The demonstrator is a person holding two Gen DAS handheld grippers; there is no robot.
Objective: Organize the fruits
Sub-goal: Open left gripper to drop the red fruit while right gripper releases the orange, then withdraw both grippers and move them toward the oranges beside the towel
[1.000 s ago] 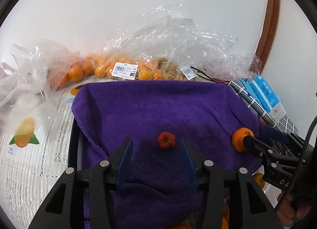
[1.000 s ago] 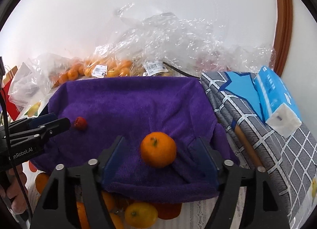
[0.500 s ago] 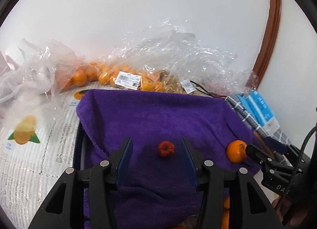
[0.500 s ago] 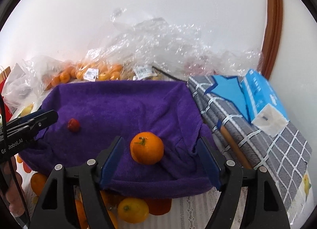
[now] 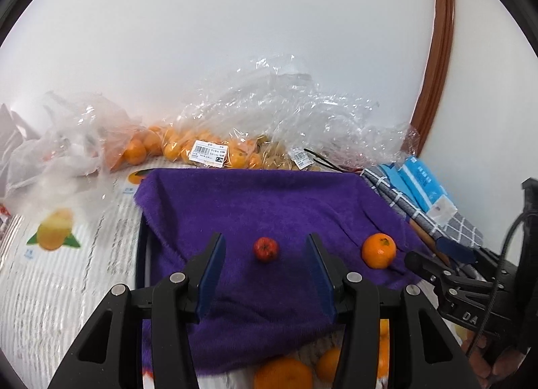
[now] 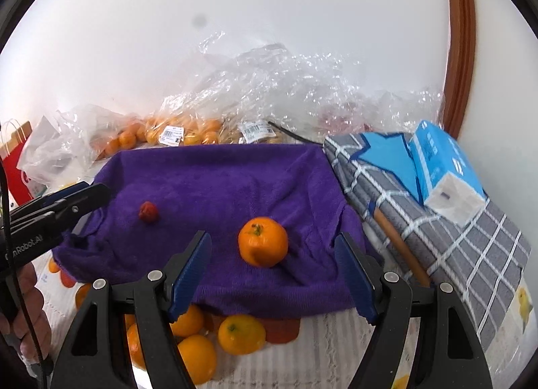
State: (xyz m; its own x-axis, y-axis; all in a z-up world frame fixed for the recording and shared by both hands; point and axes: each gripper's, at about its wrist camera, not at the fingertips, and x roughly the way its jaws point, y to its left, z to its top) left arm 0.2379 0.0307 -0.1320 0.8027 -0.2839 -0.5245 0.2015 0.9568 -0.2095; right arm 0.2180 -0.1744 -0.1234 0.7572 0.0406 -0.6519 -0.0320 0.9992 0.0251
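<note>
- Crinkled clear plastic bags against the wall hold small oranges.
- Fuzzy purple towel carries a round orange mandarin and small red fruit.
- Left gripper and right gripper both gape, grasping nothing.

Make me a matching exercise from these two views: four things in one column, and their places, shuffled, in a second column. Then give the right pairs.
Things:
1. small red fruit
2. orange
3. blue tissue pack
4. bagged oranges

Places:
A. on the grey checked cloth
B. against the wall, behind the purple towel
C. on the towel, ahead of the open left hand-held gripper
D. on the towel, ahead of the open right hand-held gripper

Pairs: 1-C, 2-D, 3-A, 4-B
</note>
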